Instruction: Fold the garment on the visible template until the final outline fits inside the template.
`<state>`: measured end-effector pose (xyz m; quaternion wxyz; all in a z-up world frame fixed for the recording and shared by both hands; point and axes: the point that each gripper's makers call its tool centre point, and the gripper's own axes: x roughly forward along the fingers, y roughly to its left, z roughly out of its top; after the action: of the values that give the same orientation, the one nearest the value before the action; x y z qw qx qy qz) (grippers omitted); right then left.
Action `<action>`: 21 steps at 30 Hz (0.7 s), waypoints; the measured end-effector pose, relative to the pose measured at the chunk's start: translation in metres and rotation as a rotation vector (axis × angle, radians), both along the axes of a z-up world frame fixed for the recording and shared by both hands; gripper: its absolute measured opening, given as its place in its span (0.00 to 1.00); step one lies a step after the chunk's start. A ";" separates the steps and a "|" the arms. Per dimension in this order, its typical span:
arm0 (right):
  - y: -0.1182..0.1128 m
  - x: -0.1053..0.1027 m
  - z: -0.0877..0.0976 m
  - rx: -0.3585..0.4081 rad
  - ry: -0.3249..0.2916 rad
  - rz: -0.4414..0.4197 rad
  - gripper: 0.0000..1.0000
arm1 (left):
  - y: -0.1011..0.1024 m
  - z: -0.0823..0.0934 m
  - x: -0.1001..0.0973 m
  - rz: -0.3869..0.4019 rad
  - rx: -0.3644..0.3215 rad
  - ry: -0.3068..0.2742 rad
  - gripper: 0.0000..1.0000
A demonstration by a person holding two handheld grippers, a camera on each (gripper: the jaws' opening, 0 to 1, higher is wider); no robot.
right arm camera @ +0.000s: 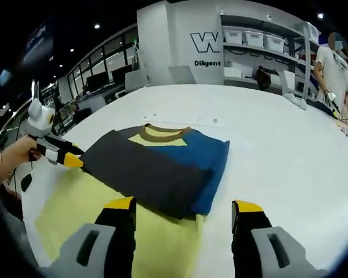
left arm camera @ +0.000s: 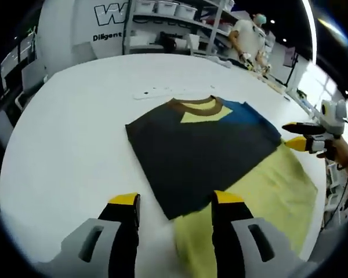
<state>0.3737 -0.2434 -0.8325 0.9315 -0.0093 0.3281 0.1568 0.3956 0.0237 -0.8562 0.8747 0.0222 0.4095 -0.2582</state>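
On yellow template (left arm camera: 278, 185), folded garment (left arm camera: 191, 150); both hand-held grippers wide apart, holding nothing

The folded garment (left arm camera: 200, 153) is seen as mostly dark charcoal grey, with a blue panel (left arm camera: 249, 116) along one side, a brown collar band (left arm camera: 197, 108) and a pale yellow patch inside the neck opening. No print or pattern can be made out on it. The template (left arm camera: 267, 197) beneath it is a plain pale yellow sheet. The counter (left arm camera: 75, 133) is plain white. Each tool, the left tool (left arm camera: 177, 200) and the right tool (right arm camera: 182, 204), is grey with black jaws capped in bright yellow.
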 end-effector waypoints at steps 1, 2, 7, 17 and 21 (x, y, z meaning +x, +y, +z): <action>-0.001 0.002 -0.001 -0.001 -0.001 0.000 0.57 | 0.000 -0.001 0.000 -0.001 -0.001 0.001 0.40; -0.001 0.003 -0.001 -0.001 -0.002 -0.001 0.51 | -0.001 -0.001 0.000 -0.001 -0.003 0.002 0.37; -0.007 0.009 -0.012 -0.031 0.023 -0.015 0.40 | -0.005 -0.003 0.002 0.002 -0.014 -0.004 0.31; -0.009 0.012 -0.022 -0.040 0.051 -0.028 0.12 | 0.000 -0.008 0.000 0.011 0.059 -0.013 0.05; -0.007 0.014 -0.021 -0.049 0.043 -0.030 0.05 | 0.000 -0.009 0.000 0.017 0.050 -0.003 0.03</action>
<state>0.3872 -0.2505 -0.8534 0.9259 -0.0241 0.3520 0.1351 0.3961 0.0238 -0.8653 0.8767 0.0411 0.4146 -0.2404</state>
